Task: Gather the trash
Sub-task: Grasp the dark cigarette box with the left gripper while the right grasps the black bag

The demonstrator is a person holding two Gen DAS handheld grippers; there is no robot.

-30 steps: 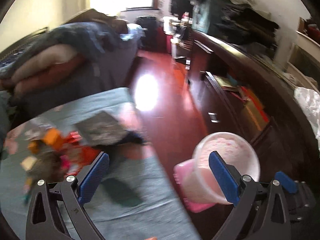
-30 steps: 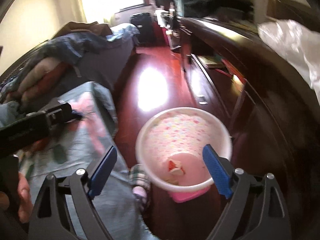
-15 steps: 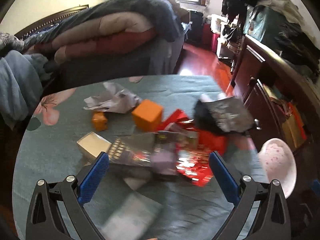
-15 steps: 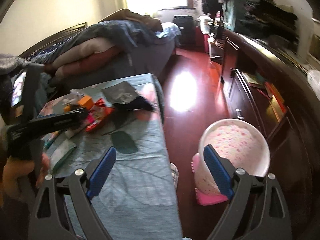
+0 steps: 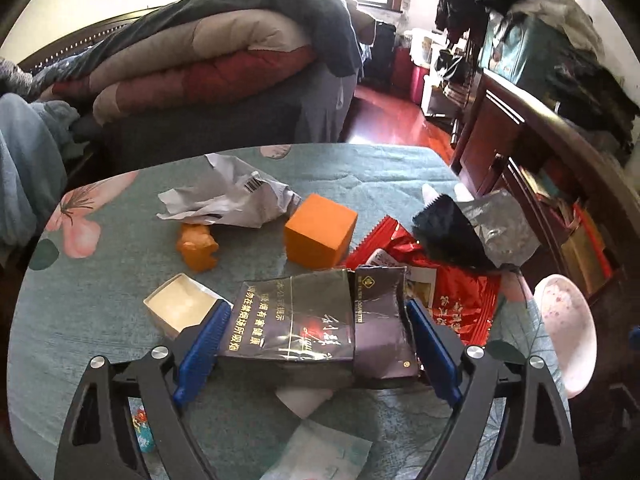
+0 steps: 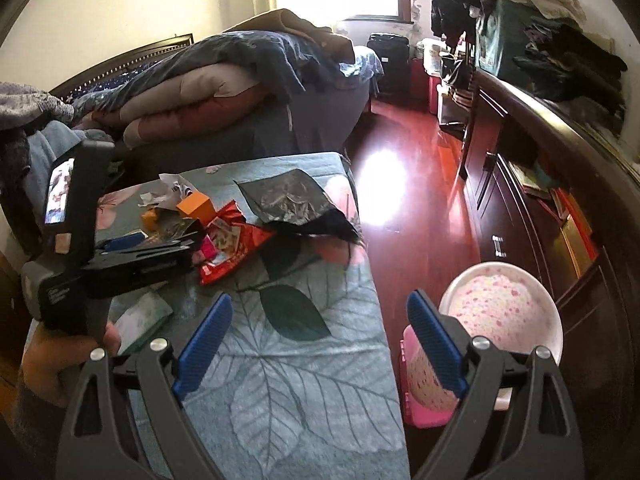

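Left tongs (image 5: 314,342) spread around glossy flattened cigarette carton (image 5: 292,320), right tongs (image 6: 318,346) spread, empty

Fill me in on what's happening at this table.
A person is clearing trash off a cloth-covered table with a gripper in each hand. The left gripper is open around a dark cigarette carton, its fingers on either side but not yet closed. A red wrapper, an orange box and crumpled paper lie nearby. The right gripper is open and empty near the table's edge, beside a pink bin on the floor.
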